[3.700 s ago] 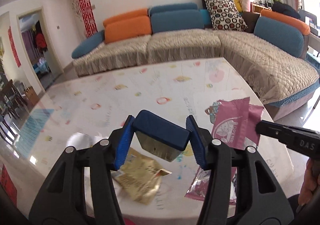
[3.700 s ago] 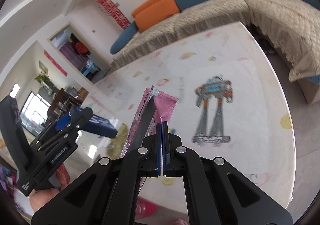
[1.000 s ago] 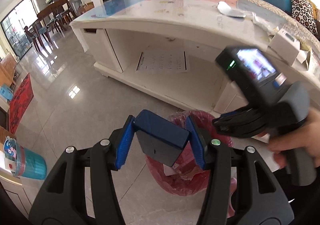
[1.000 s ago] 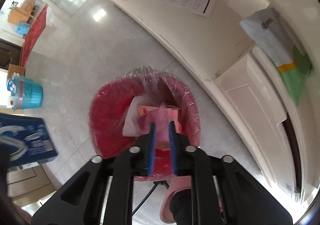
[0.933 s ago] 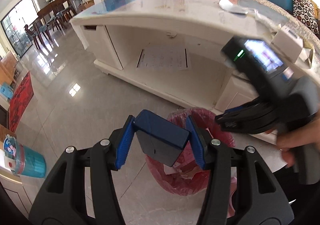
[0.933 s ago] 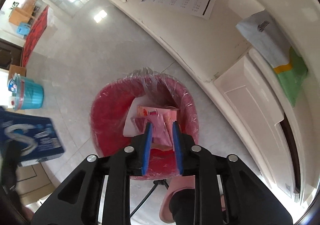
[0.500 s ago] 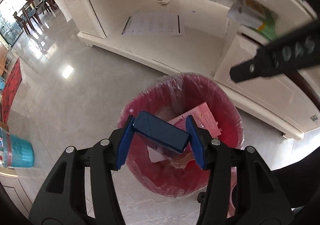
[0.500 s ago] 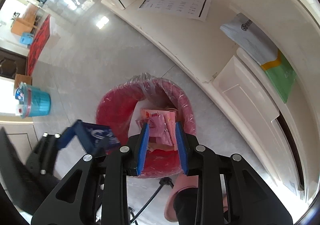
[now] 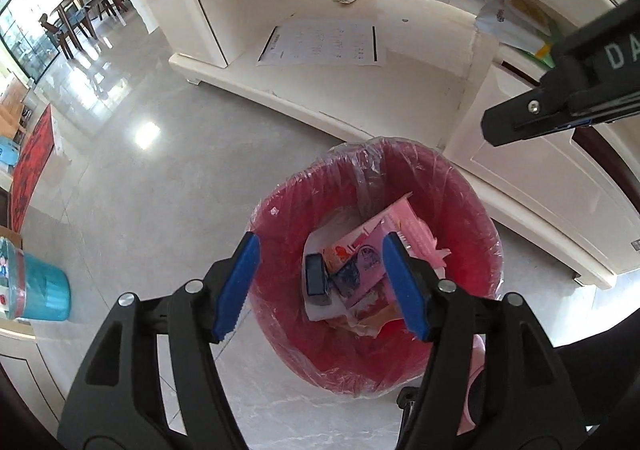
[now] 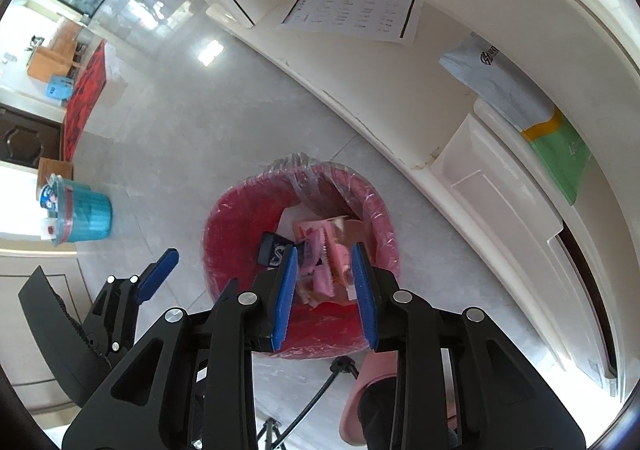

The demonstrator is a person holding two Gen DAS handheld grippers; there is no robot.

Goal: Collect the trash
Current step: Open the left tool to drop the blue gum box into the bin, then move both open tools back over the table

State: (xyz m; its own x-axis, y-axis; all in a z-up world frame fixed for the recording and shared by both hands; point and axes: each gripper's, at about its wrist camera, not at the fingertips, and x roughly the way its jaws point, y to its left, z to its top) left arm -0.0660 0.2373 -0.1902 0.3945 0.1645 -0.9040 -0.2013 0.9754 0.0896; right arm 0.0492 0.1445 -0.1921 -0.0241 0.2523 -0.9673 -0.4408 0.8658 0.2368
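- Left wrist view: the left gripper (image 9: 320,286), black with blue pads, is pointed steeply down over the round red bin lined with clear plastic (image 9: 472,210); its jaws are opening wide and nothing is caught between them.
- A small dark blue box (image 9: 318,278) is seen lying inside the bin, at nine o'clock of the pink snack wrappers (image 9: 372,262) and white paper heaped there.
- At two o'clock the black tip of the right gripper (image 9: 516,122) is seen above the bin's rim.
- Behind the bin, at twelve o'clock, a printed sheet (image 9: 324,46) lies on the white table's lower shelf (image 9: 360,86).
- Right wrist view: the right gripper (image 10: 325,292) is held over the same bin (image 10: 224,218), jaws partly apart and empty.
- The blue box (image 10: 274,252) and pink wrappers (image 10: 324,254) are seen resting in the bin.
- At nine o'clock a teal plastic tub (image 10: 82,212) stands on the grey tiled floor (image 10: 192,118).
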